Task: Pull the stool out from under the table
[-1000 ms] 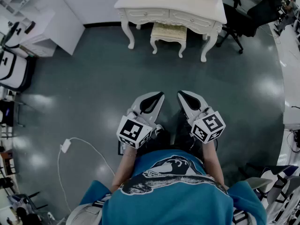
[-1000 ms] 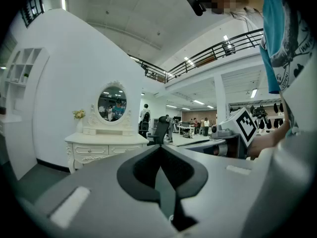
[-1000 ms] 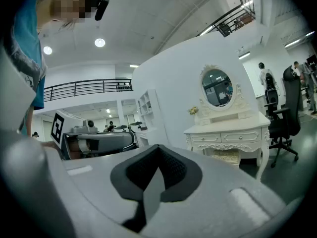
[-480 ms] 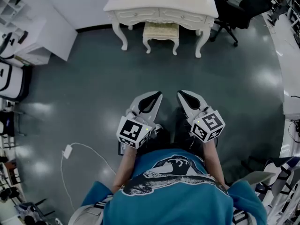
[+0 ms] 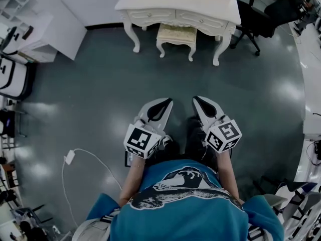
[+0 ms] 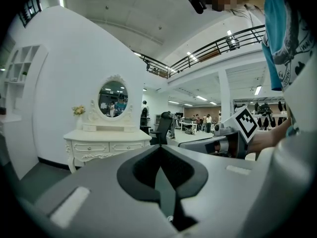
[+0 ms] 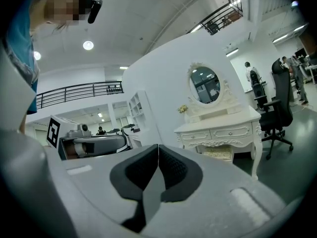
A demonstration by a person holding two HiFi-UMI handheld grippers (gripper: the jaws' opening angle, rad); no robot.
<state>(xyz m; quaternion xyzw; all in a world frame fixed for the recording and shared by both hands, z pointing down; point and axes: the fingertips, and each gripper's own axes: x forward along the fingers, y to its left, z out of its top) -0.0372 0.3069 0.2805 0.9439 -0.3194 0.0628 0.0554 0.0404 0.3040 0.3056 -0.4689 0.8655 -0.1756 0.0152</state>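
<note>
Here we are in a big open office hall: a mezzanine railing [image 7: 79, 90] overhead, a black office chair [image 7: 280, 108], and a white dressing table [image 5: 150, 1] staged on the grey floor [image 5: 100, 99].

We see a smooth floor [image 5: 90, 94] with a glossy shine. The table [image 5: 175, 4] looks like white painted wood, and the stool [image 5: 176, 33] seat like textured cloth. The left gripper [image 5: 167, 101] and the right gripper [image 5: 196, 99] look like matt grey plastic, their pads [image 6: 179, 167] dark and ribbed.
</note>
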